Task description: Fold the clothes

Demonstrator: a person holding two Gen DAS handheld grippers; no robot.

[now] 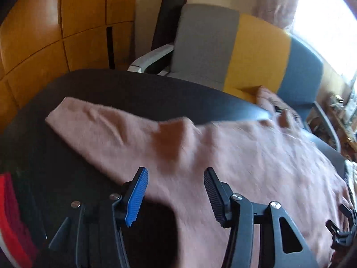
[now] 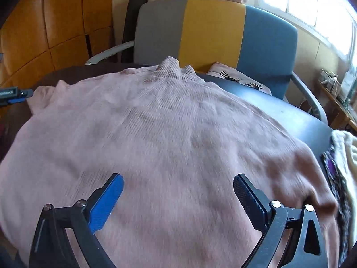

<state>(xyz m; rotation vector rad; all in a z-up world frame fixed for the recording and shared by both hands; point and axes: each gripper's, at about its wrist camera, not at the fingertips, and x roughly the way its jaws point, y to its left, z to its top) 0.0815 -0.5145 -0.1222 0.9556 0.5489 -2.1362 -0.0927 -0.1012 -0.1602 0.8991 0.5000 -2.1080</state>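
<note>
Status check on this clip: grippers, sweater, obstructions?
Left gripper open, empty, over the sleeve. Right gripper open, empty, above pink sweater, spread flat on dark table. Nothing in the way.

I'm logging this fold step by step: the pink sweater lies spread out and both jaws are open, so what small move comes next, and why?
Probably lower the left gripper and close it on the sleeve that sticks out to the side of the pink sweater. Both grippers are open and hold nothing, the body lies flat on the dark table, and the sleeve is not yet folded in.
</note>
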